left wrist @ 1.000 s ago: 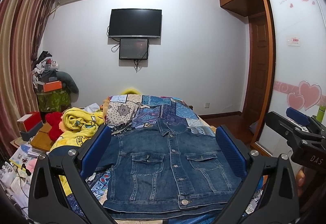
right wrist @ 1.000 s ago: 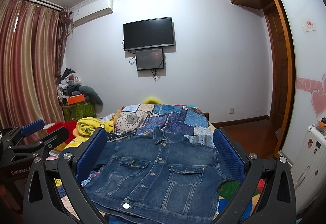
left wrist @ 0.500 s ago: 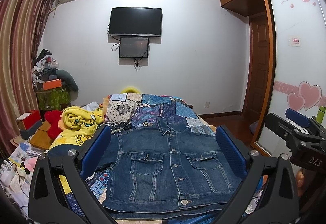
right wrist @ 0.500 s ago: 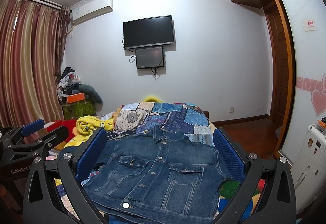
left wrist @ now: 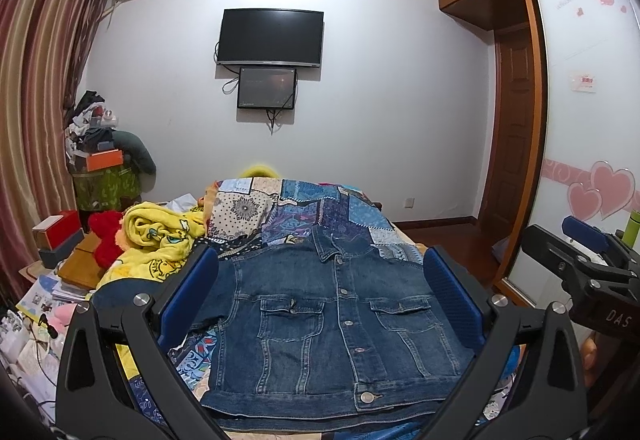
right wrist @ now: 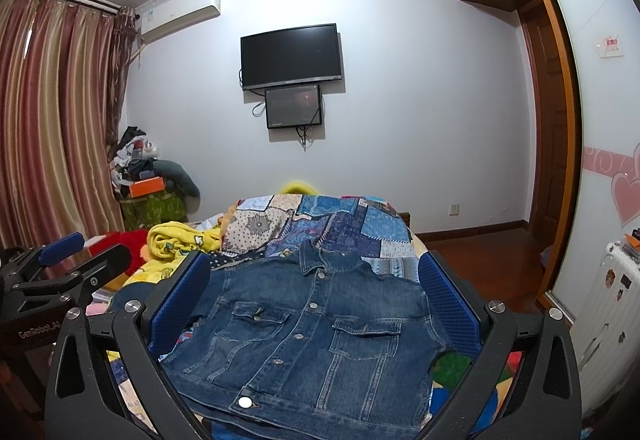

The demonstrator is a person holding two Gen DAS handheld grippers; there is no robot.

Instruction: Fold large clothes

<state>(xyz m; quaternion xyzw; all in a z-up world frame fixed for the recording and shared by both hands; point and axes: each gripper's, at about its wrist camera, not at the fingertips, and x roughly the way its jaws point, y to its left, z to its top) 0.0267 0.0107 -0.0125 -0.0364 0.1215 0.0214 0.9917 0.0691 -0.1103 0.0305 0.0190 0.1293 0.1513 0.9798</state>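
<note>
- The denim jacket (left wrist: 336, 324) lies face up and buttoned in the lower middle of both views, spread on a patchwork quilt (left wrist: 320, 211) on the bed, collar pointing toward the far wall with its television (left wrist: 270, 37).
- No sleeves show at its sides, so they are likely tucked behind it; that cannot be confirmed from here.
- Judged from this, the fold is only beginning or part done. A good next move is to take the hem corners at the bottom of the frame, one per tool, and carry them evenly toward the collar, keeping the stiff denim flat so the button row stays straight.
- Left gripper (left wrist: 320, 304): its blue pads stand wide apart, framing the jacket, holding and touching nothing.
- Right gripper (right wrist: 314, 300): equally wide, empty, hovering above the cloth.
- A yellow blanket (left wrist: 160, 236) sits bunched at middle left, near the jacket's edge; keep the fold clear of it.
</note>
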